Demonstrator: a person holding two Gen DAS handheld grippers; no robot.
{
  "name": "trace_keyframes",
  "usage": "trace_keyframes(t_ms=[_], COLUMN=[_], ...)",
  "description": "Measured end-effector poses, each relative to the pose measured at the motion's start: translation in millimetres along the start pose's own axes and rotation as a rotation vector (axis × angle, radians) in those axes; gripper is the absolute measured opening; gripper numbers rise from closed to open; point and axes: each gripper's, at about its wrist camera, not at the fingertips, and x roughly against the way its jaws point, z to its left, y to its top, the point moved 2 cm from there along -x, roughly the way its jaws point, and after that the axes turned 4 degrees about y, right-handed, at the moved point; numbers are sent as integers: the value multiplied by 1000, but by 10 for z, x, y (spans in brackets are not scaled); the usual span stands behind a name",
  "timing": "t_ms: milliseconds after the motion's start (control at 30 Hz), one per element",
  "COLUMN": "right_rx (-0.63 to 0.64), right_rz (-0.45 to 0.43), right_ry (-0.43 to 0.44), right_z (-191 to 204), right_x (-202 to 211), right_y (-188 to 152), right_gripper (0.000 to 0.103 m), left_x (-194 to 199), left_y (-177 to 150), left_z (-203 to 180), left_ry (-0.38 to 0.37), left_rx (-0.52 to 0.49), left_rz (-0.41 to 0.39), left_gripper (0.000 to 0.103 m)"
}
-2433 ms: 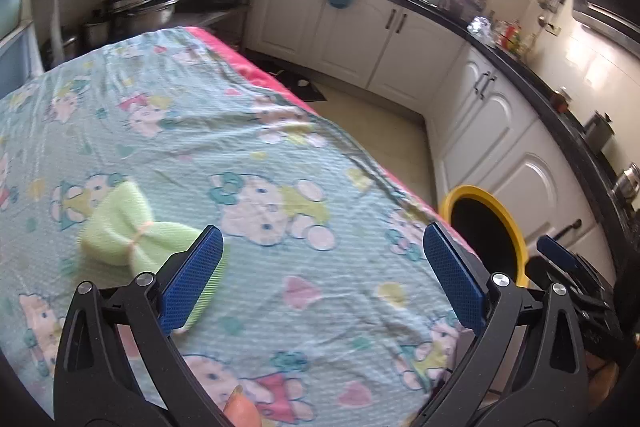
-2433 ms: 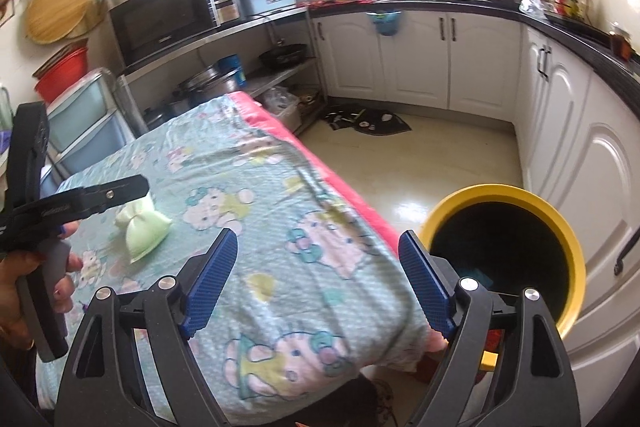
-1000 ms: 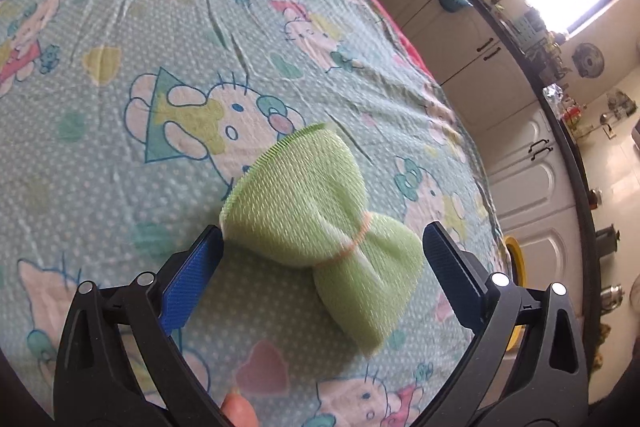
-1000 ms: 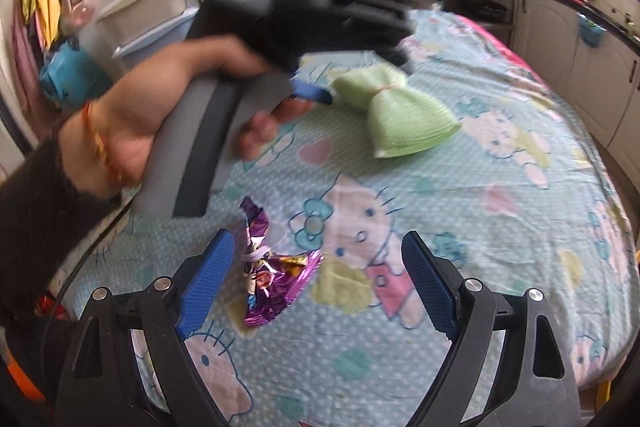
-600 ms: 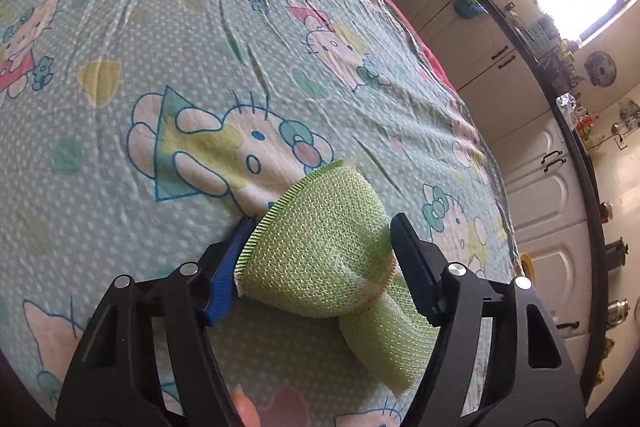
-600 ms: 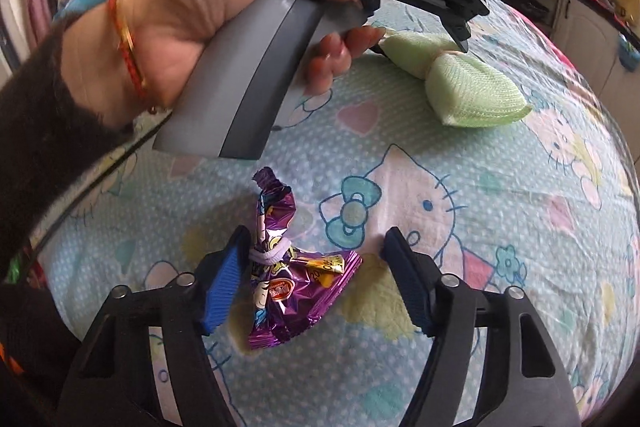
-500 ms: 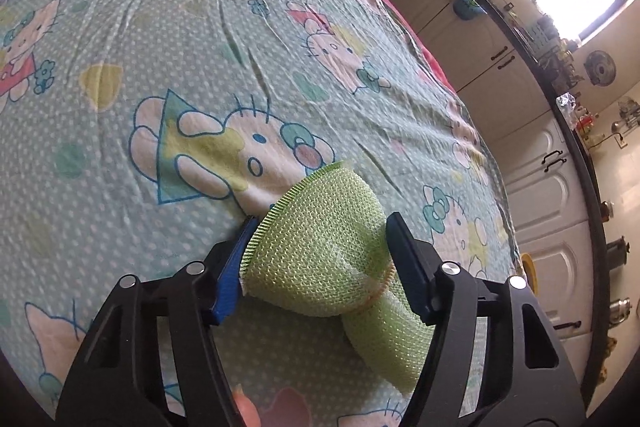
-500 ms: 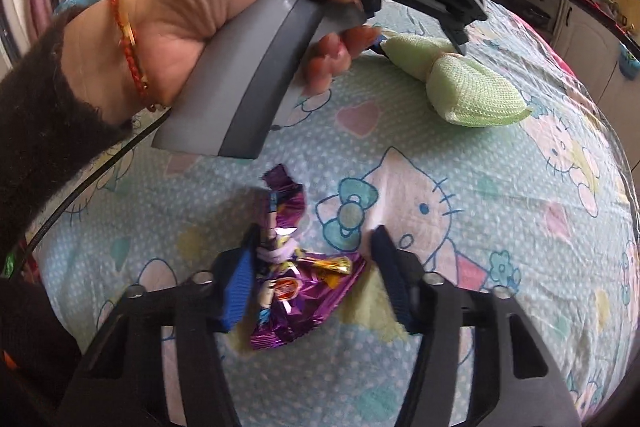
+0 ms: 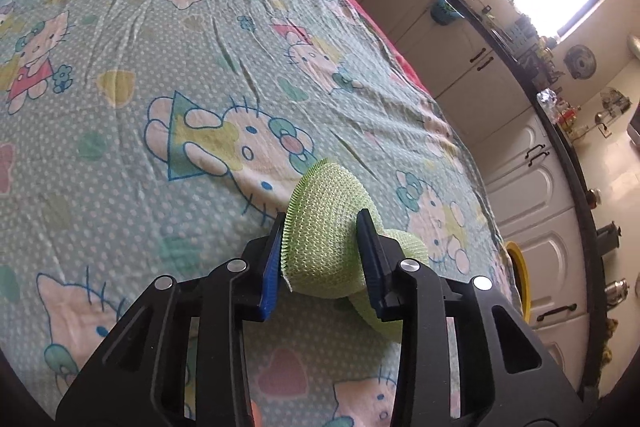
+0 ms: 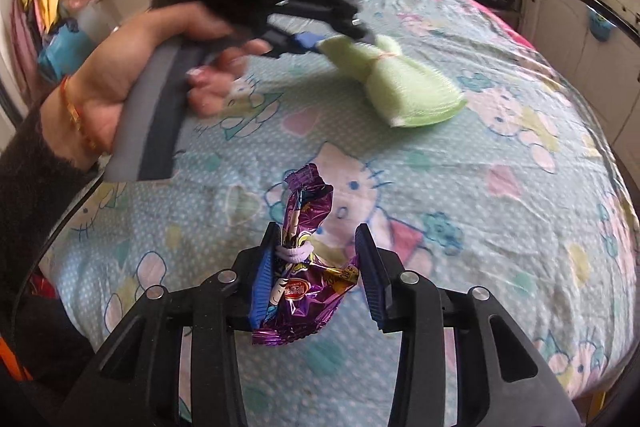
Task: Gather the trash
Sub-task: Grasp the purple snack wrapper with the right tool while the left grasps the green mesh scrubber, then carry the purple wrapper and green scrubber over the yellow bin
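Grasp step: left hand-held gripper (image 9: 320,255) pinches the green mesh scrubber bundle (image 9: 332,247), right hand-held gripper (image 10: 314,269) clamps the crumpled purple foil wrapper (image 10: 304,267); both jaws have just been closing; next, probably lifting toward the yellow-rimmed bin (image 9: 518,275).

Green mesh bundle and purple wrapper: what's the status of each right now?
Left tool just closed on green mesh bundle. Right tool just closed around purple wrapper. Yellow bin beyond table edge; path looks clear.

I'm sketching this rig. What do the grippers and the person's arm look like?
Both grippers, left and right, have black angular frames, silver screws and ribbed blue pads on the jaws. The left one has a grey handle. The left hand shows a dark fuzzy sleeve and an orange-gold bangle.
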Motion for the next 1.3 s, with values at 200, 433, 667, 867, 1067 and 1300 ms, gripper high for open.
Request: trace_keyframes(t_ms=[200, 433, 667, 867, 1067, 1300], right_rx=[-42, -103, -168, -217, -266, -330], right_rz=[-48, -106, -166, -206, -241, -277], right_ry=[-30, -87, -146, -201, -260, -328], right_z=[-194, -472, -772, -1005, -1206, -1442], right_x=[259, 588, 908, 1137, 1402, 1695], right_y=[-66, -74, -127, -204, -340, -532], right_gripper=[37, 37, 37, 36, 36, 36], left_x=[190, 359, 373, 300, 251, 180], left_y=[-136, -159, -193, -213, -243, -316], left_z=[-252, -726, -1187, -1546, -1920, -2354], left_ry=[-42, -88, -109, -133, -164, -205], left_rx=[-63, -170, -270, -326, -380, -440], left_rz=[-24, -56, -75, -77, -83, -77], left_gripper=[24, 24, 24, 24, 24, 24])
